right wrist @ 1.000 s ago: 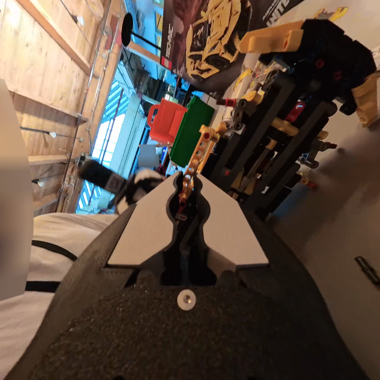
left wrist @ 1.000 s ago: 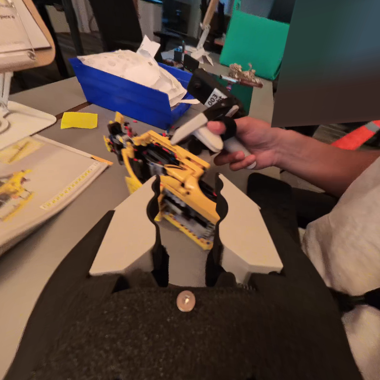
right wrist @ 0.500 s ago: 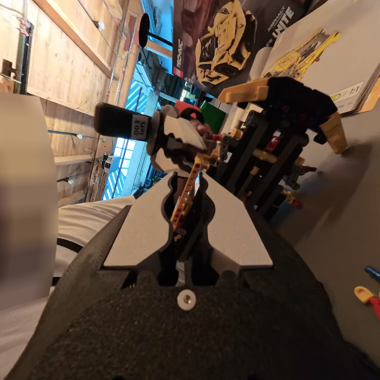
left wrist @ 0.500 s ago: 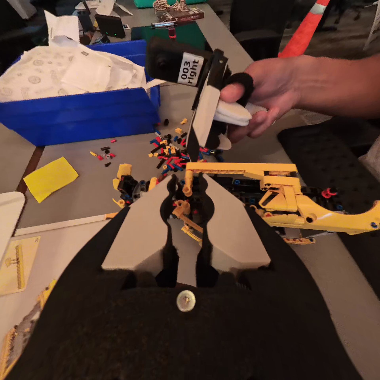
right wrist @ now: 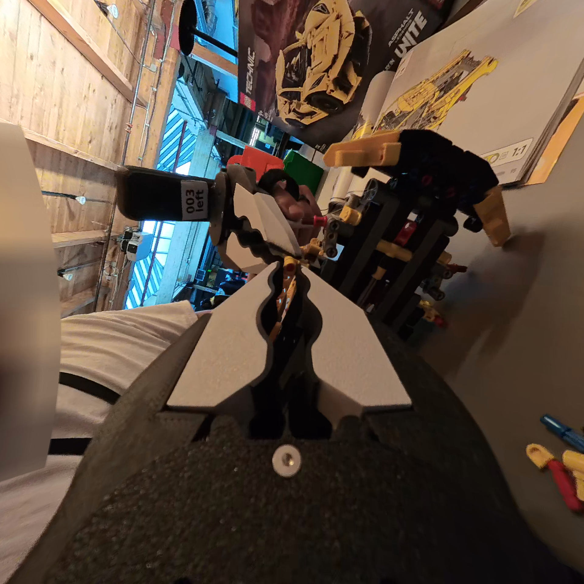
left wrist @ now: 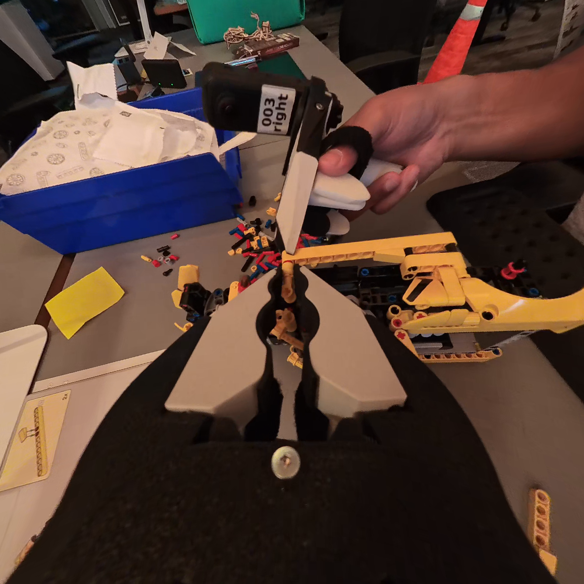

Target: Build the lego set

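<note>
Both grippers are pinched in on the half-built yellow-and-black plastic lego model [left wrist: 436, 297] lying on the grey table [left wrist: 126, 316]: the left gripper [left wrist: 289, 278] is clamped narrow on small yellow connector pieces at the model's end, while the right gripper [right wrist: 289, 268], coming down from above, nips the tip of the long yellow holed beam [left wrist: 363, 252]. It looks like a fitting step, so next comes a steady squeeze with holes lined up. Loose red, blue and black pins [left wrist: 252, 243] lie scattered just beyond, beside the glossy blue plastic bin [left wrist: 120, 202] of crumpled paper bags.
</note>
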A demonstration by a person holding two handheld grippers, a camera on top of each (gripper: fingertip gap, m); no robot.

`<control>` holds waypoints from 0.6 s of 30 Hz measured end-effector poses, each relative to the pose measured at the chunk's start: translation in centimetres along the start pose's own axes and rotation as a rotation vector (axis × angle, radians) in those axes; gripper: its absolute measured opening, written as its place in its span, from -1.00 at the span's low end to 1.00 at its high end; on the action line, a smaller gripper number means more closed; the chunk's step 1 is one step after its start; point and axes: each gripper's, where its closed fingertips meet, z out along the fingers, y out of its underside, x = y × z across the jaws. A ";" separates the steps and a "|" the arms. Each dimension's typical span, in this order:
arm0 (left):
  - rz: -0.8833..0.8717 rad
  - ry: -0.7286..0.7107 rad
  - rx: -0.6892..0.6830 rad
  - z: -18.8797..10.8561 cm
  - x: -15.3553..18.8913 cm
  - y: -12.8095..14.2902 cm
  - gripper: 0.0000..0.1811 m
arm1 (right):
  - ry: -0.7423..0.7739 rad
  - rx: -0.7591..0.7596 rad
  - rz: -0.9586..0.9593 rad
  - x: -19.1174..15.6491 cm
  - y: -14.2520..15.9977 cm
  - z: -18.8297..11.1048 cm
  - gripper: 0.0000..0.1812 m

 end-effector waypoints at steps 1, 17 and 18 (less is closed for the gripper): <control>0.001 0.001 -0.002 0.0 0.1 0.0 -0.93 | 0.002 0.005 0.001 0.0 0.1 0.0 -0.94; -0.004 -0.090 -0.066 0.4 0.0 -0.1 -0.93 | 0.215 -0.030 -0.394 -2.4 3.1 -2.2 -0.64; -0.011 -0.114 -0.073 0.4 -0.1 -0.1 -0.93 | 0.289 -0.041 -0.482 -2.7 4.1 -2.7 -0.59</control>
